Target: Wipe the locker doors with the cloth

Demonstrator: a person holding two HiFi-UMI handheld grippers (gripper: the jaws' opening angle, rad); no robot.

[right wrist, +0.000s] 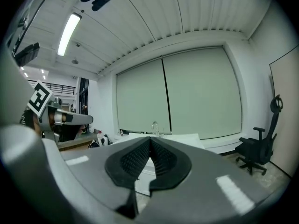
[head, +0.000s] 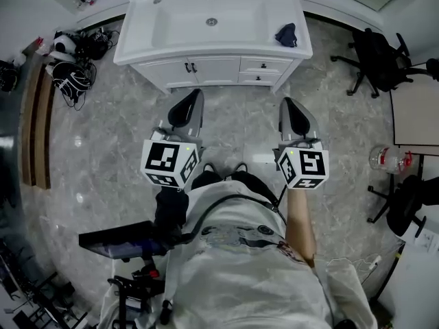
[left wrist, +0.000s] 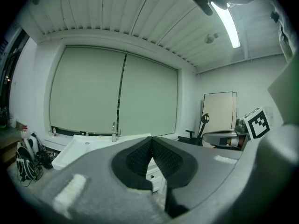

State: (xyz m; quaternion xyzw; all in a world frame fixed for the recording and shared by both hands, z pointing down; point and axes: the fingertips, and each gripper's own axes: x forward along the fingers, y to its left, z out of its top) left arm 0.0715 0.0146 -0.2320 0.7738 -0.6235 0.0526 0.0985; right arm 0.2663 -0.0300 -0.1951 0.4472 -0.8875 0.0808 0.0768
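While both tools hang over grey marbled floor, wiping looks not yet begun. Ahead stands white vanity cabinet with sink top, its doors well apart from both tools. Jaws of left gripper and right gripper pressed together, nothing between. At sink top's right end, near edge, lies small dark blue crumpled cloth. Risks: closed jaws reaching in could nudge cloth off edge; shallow pinch could drop it mid-wipe.
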